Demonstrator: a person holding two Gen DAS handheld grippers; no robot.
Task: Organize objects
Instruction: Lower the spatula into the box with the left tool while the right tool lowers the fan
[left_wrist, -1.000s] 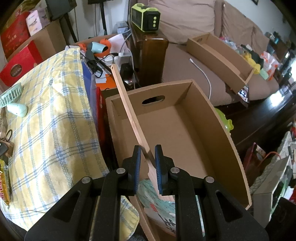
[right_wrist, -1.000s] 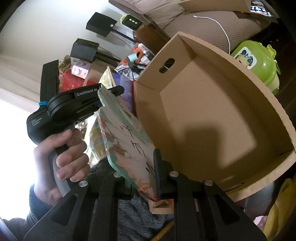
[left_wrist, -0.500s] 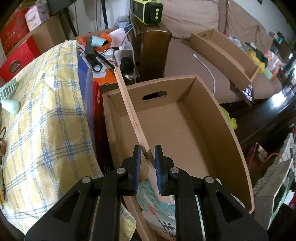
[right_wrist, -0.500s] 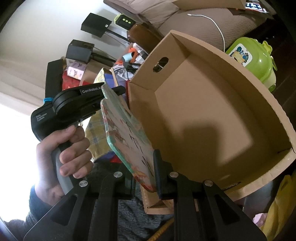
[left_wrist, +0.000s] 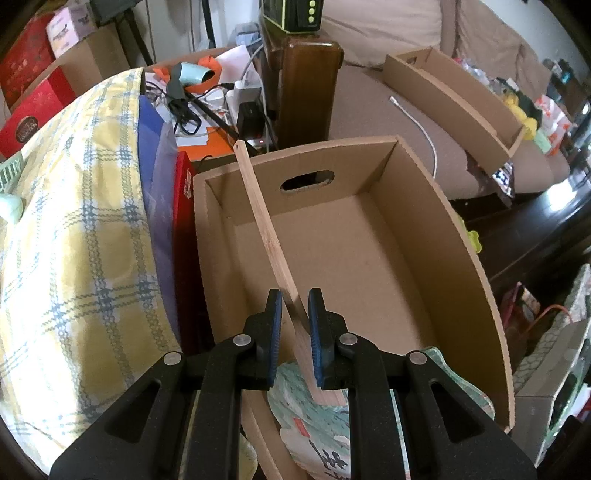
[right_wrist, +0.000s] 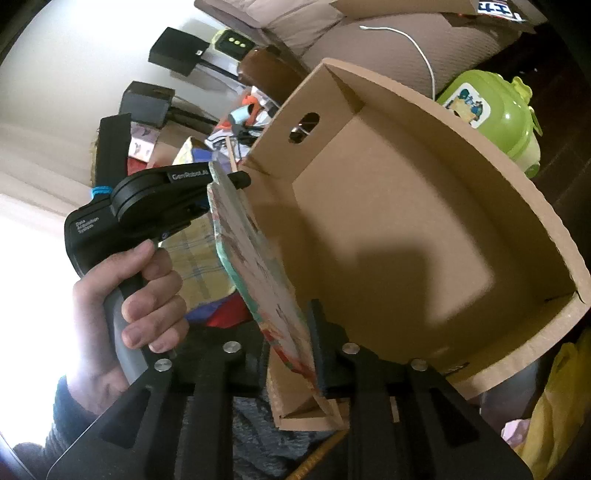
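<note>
Item: flat hand fan (right_wrist: 258, 280), printed paper or cloth face in green, red and white, on a thin bamboo handle (left_wrist: 266, 229). Location: held on edge above the near-left corner of an open cardboard box (left_wrist: 369, 266) with a hand-hole in its far wall; the box is bare inside and the fan is not yet in it. Hold: left claw (left_wrist: 295, 332) clenched on the handle where it widens toward the face, handle running up and away over the left wall of the box; right claw (right_wrist: 295, 350) straddles the lower rim of the face, its jaws opening, so the face sits between the pads with the grip slackening. A hand (right_wrist: 140, 302) carries the left claw in the right view. Handling, by estimate: very light; handle stiff and slightly smooth, the sound place to take hold; face thin, springy, liable to crease or tear if pinched hard or pushed against the box wall, so a rim grip should only steady it. Likely to pivot in a single narrow grip. Surroundings: checked yellow cloth (left_wrist: 74, 240) left of the box, green tub (right_wrist: 491, 114) beyond it
</note>
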